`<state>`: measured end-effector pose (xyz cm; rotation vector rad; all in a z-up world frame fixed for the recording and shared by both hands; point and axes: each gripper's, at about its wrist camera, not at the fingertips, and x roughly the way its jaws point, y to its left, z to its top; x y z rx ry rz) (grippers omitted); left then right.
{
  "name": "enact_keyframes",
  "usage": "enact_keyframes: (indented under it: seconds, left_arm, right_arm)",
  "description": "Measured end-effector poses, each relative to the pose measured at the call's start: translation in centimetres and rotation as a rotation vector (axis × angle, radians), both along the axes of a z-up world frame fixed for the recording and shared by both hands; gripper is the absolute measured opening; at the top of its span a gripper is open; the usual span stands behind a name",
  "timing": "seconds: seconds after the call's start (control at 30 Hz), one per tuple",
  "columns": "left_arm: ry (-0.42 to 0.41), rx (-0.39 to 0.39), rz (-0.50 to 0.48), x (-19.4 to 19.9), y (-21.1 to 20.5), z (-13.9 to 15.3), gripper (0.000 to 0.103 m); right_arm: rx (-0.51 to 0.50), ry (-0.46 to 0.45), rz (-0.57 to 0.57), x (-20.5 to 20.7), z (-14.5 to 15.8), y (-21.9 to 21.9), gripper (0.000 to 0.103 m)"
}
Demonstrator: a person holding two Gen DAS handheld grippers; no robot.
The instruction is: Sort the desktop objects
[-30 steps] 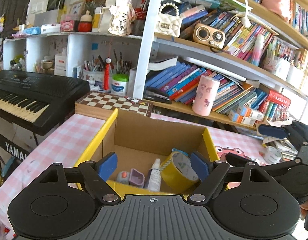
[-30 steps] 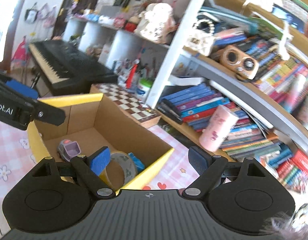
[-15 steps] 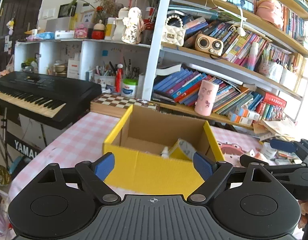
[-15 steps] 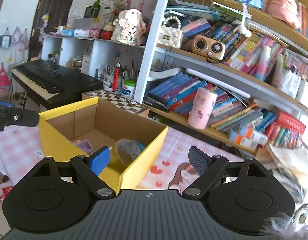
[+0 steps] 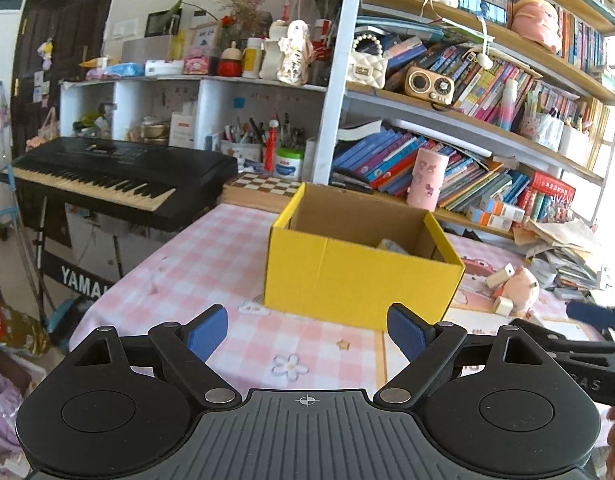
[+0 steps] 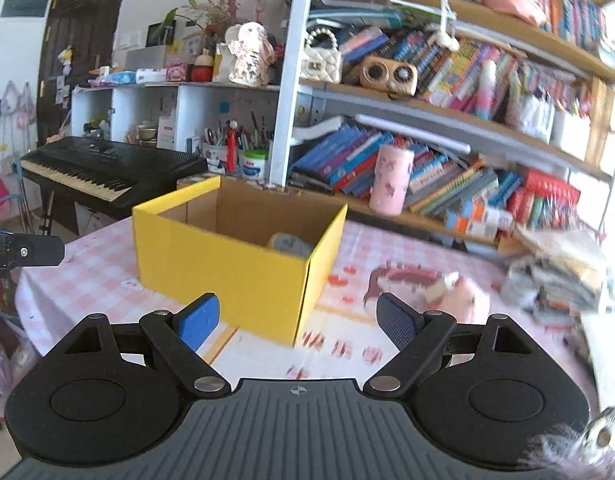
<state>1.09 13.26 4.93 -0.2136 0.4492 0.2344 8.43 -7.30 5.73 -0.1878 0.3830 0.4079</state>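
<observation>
The left claw (image 5: 307,330) stood spread wide with nothing between its blue pads, low in the frame above the pink checked tabletop (image 5: 195,264). The right claw (image 6: 297,318) was likewise spread and empty. The yellow cardboard box (image 5: 359,276) sat open-topped at the centre of the left wrist view, beyond the pads and apart from them; something pale showed just over its rim, too hidden to name. A pink plush toy (image 5: 519,286) lay on the tabletop at right of the box, near small wooden blocks (image 5: 501,276). A black keyboard (image 5: 115,180) stood at left
</observation>
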Motion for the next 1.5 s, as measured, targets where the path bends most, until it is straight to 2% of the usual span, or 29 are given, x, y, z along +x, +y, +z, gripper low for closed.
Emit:
enact_keyframes:
  seconds: [0.17, 0.27, 0.47, 0.77, 1.23, 1.5]
  left_arm:
    - [0.024, 0.046, -0.002, -1.5, -0.8, -0.6, 0.095]
    - [0.028, 0.078, -0.02, -2.1, -1.4, -0.8, 0.095]
    - [0.045, 0.075, -0.06, -3.1, -2.5, -1.3, 0.095]
    - [0.1, 0.114, -0.186, -3.4, -4.9, -2.2, 0.096]
    - [0.147, 0.055, -0.278, -1.9, -6.4, -3.3, 0.097]
    - [0.161, 0.054, -0.322, -0.4, -7.8, -3.5, 0.097]
  right_arm:
    - [0.058, 0.063, -0.014, -3.0, -0.9, -0.5, 0.085]
    - [0.041, 0.071, -0.012, -4.3, -1.5, -0.3, 0.085]
    - [0.01, 0.109, -0.025, -6.0, -2.4, -0.2, 0.085]
    - [-0.012, 0.153, -0.063, -6.9, -3.3, -0.3, 0.086]
    - [-0.042, 0.181, -0.178, -7.4, -3.6, -2.6, 0.089]
    - [-0.055, 0.194, -0.212, -7.0, -3.8, -3.8, 0.09]
